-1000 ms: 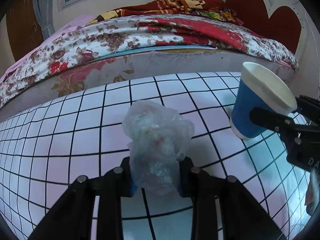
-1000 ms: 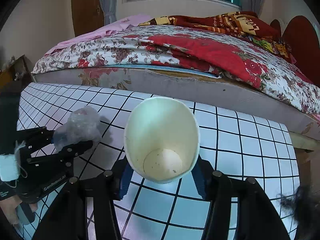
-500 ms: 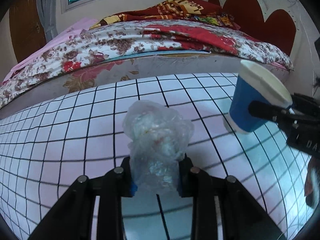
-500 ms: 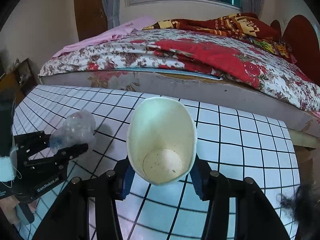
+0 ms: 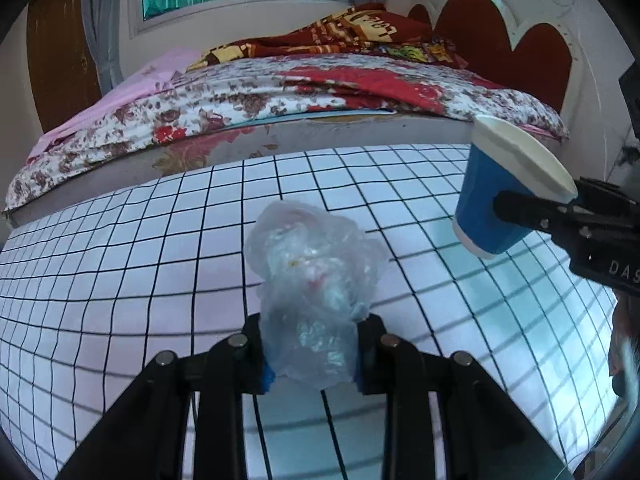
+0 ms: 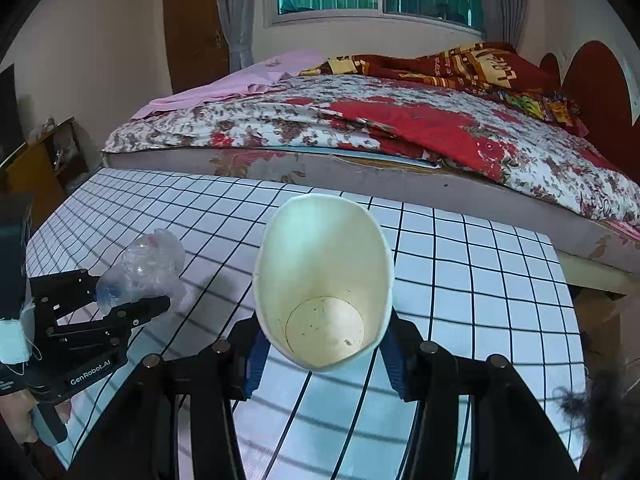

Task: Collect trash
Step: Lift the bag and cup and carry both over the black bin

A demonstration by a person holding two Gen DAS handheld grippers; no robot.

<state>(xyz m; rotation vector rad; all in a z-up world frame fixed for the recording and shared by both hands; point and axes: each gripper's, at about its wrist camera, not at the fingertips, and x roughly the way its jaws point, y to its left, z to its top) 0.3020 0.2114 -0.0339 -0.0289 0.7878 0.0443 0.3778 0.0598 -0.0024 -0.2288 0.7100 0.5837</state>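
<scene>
1. Tongs in the person's left hand, the left tongs, are clamped on a crumpled clear plastic bag; the bag bulges up and forward out of the jaws, above the table.
2. From the right wrist view, the same left tongs sit at the left edge with the plastic bag pinched between their black fingers.
3. The right tongs grip a blue paper cup with a white inside, squeezing its wall so the mouth looks oval.
4. The cup tilts with its open mouth toward the right wrist camera; small dark specks lie on its pale bottom.
5. In the left wrist view the blue paper cup shows its blue outside and white rim, held off the table by the right tongs, to the right of the bag and apart from it.
6. A table covered in a white cloth with a black grid pattern lies under both tongs.
7. Beyond the table's far edge stands a bed with a floral red-and-white cover, and a dark red scalloped headboard rises at its right end.
</scene>
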